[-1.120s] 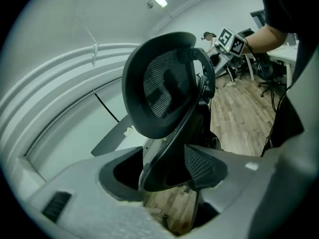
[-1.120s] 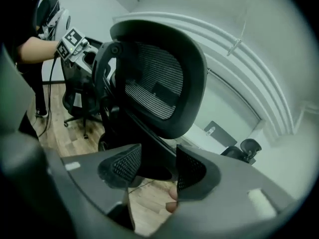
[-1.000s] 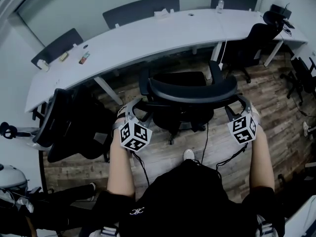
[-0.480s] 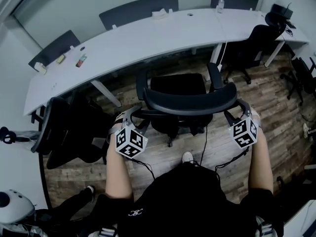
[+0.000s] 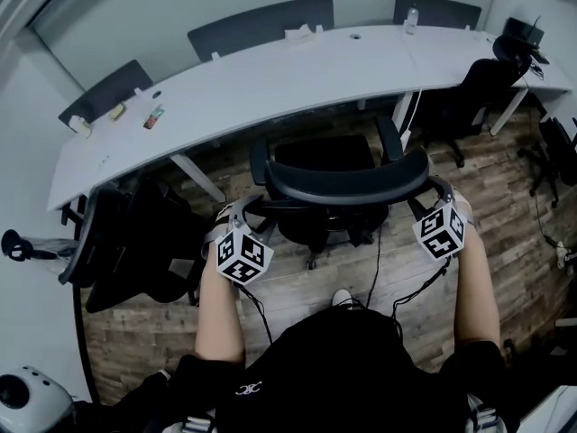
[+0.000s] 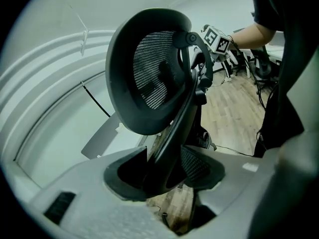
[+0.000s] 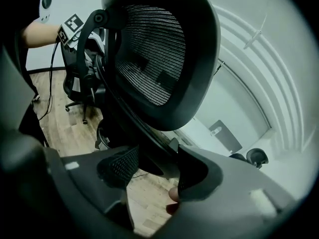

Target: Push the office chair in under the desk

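The black mesh office chair (image 5: 338, 183) stands with its seat facing the long white curved desk (image 5: 270, 79), its front close to the desk edge. My left gripper (image 5: 242, 210) is shut on the left side bar of the chair's back frame (image 6: 172, 133); in the left gripper view the gripper (image 6: 167, 169) has the bar pinched between both pads. My right gripper (image 5: 435, 189) holds the right side of the frame; in the right gripper view the gripper (image 7: 149, 171) is shut on the bar below the mesh backrest (image 7: 154, 59).
Another black chair (image 5: 126, 242) stands at my left, one more (image 5: 469, 88) at the desk's right end. Slanted desk legs (image 5: 203, 177) flank the chair's gap. A bottle (image 5: 411, 18) and small items (image 5: 153, 115) lie on the desk. Cables (image 5: 374, 260) trail over the wood floor.
The chair has rolled a little toward the desk, with both grippers staying on its back frame. I have stepped forward behind it.
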Tool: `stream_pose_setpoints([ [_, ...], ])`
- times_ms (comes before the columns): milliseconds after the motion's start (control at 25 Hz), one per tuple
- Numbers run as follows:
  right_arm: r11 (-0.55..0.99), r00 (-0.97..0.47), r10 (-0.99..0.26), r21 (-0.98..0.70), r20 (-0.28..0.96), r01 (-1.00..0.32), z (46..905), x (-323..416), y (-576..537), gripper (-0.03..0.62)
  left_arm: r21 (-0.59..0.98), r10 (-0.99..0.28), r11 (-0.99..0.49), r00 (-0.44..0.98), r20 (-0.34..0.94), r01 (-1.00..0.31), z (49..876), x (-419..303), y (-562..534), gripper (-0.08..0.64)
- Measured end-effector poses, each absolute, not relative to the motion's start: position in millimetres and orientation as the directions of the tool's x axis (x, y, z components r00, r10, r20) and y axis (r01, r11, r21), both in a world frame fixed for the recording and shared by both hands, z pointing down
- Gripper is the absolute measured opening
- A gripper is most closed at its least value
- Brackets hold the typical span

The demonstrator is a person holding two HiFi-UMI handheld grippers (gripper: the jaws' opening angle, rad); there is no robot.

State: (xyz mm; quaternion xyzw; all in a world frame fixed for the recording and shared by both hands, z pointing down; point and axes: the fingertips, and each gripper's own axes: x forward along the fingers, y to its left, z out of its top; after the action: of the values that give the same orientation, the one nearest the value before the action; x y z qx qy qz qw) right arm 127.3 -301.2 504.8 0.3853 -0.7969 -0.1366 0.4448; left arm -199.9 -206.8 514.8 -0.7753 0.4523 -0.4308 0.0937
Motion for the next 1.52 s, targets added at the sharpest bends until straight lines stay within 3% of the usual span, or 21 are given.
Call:
stream_pose_setpoints([
  [880,0.746,-0.335,-0.664,0.566,0.669,-0.351,504,98,-448,0.239,-0.548,-0.785,-0.532,0.133,0.605,-0.646,514,-224,-331,0.219],
  [1520,0.740,-0.314,-0.670,0.573,0.672,-0.353,503,74,-550,0.239,-0.551,-0.802,-0.503,0.122,0.585,-0.666,513,-247,-430,0.222],
])
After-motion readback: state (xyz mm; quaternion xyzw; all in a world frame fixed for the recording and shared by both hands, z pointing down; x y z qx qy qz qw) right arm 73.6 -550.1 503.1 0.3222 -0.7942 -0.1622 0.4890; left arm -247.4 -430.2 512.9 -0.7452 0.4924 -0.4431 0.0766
